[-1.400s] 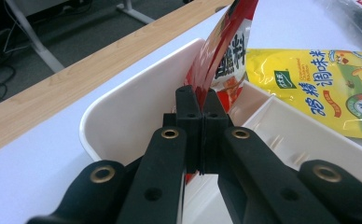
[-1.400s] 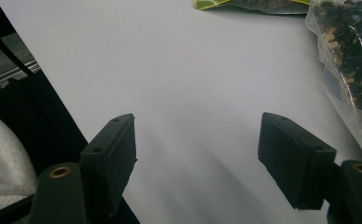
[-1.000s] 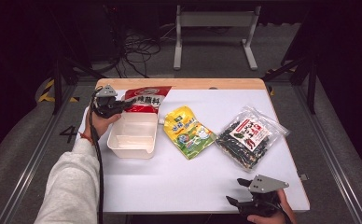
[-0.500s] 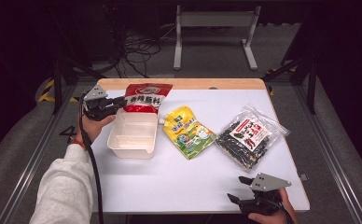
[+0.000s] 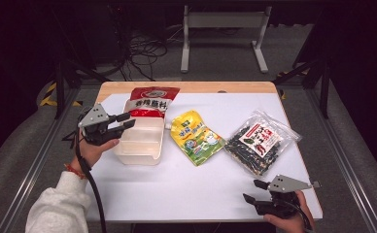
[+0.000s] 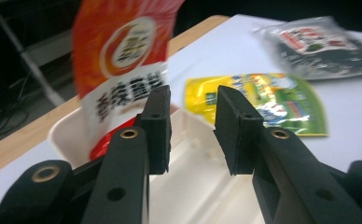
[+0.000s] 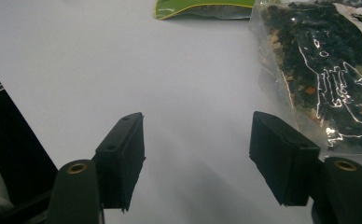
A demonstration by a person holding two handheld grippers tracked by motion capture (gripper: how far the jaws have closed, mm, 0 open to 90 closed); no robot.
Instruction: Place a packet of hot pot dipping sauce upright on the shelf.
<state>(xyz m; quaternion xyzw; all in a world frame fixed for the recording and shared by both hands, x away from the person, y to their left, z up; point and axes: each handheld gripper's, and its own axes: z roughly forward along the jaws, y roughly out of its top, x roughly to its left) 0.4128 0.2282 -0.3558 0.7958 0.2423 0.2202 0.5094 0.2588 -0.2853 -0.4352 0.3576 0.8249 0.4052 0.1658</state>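
A white rectangular container (image 5: 139, 142) stands at the left of the white table (image 5: 186, 189). A red pouch (image 5: 150, 102) lies behind it, its near end over the container's far rim. My left gripper (image 5: 127, 121) hovers at the container's left far corner, open with a narrow gap and nothing held. In the left gripper view the jaws (image 6: 191, 126) frame the container (image 6: 193, 186) and the red pouch (image 6: 118, 60). My right gripper (image 5: 252, 191) rests open near the front right edge, its jaws (image 7: 198, 158) wide over bare table.
A yellow pouch (image 5: 196, 137) lies at the table's middle and a clear bag of dark dried food (image 5: 257, 141) to its right, just beyond my right gripper. That bag (image 7: 323, 74) fills the right gripper view's upper right. A metal stand (image 5: 223, 29) is on the floor behind the table.
My left gripper has drifted left, then come nearer to the person along the container's left far corner. The right gripper has barely moved.
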